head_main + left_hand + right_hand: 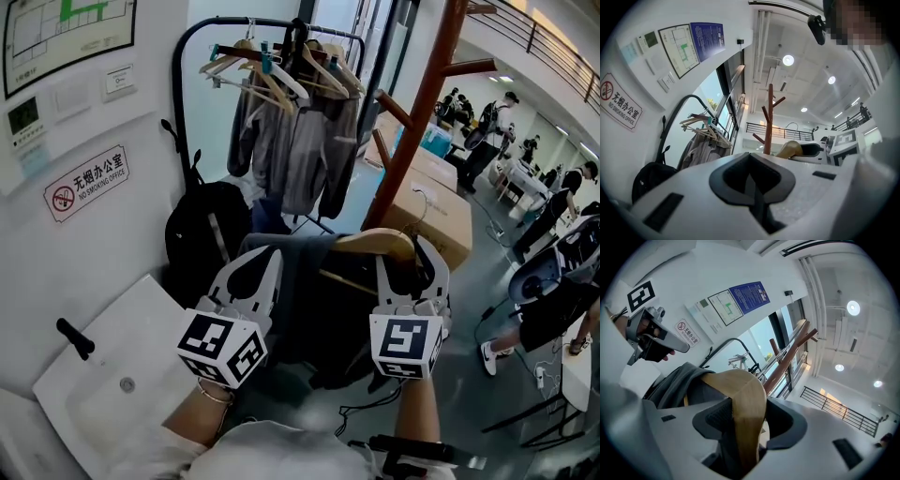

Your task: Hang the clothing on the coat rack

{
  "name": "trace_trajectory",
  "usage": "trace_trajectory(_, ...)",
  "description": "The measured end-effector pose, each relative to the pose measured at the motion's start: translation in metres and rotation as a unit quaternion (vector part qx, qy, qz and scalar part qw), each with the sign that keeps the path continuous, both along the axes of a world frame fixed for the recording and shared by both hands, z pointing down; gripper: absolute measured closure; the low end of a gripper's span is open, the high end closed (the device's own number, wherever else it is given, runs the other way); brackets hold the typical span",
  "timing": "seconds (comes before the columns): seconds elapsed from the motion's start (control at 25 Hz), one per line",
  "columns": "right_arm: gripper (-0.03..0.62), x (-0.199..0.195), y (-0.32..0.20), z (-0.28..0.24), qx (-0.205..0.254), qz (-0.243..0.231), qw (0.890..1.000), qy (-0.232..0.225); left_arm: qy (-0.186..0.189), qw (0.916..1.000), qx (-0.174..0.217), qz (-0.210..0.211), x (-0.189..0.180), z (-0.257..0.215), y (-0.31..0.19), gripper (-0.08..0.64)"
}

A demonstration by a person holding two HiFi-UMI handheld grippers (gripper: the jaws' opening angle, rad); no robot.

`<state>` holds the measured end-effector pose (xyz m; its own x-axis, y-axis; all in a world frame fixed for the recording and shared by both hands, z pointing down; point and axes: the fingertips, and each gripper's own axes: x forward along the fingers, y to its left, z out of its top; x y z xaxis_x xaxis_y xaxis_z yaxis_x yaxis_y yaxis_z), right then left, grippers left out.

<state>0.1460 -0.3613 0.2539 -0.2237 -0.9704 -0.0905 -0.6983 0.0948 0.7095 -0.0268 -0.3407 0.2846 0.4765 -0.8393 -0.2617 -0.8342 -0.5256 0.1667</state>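
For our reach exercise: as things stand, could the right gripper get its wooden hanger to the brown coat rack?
Probably yes. The right gripper, clamped on the wooden hanger, faces the coat rack ahead; nothing shows between them, and the cardboard box sits lower down.

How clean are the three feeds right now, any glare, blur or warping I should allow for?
Head view: evenly lit, sharp; the coat rack leans from the wide lens. Left gripper view: strong fisheye, black corners, ceiling lamp blown out, left tool body soft up close. Right gripper view: same warping, another glaring lamp, the wooden hanger clamped in the right tool slightly soft.
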Motion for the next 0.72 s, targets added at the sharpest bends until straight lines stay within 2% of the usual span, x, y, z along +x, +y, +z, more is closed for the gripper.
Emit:
trace_trajectory(0.44,0.364,0.004,-0.007,-0.043,-0.001,-0.013,1.000,0.012,-0.021,0.9989,0.036,-0.021,0.012,-0.038,-0.001,0.552)
trace_trajectory(0.72,0.364,0.004,-0.009,-0.060,-0.004,-0.027,0.999,0.019,-0.032,0.9982,0.044,-0.024,0.018,-0.053,0.000,0.552)
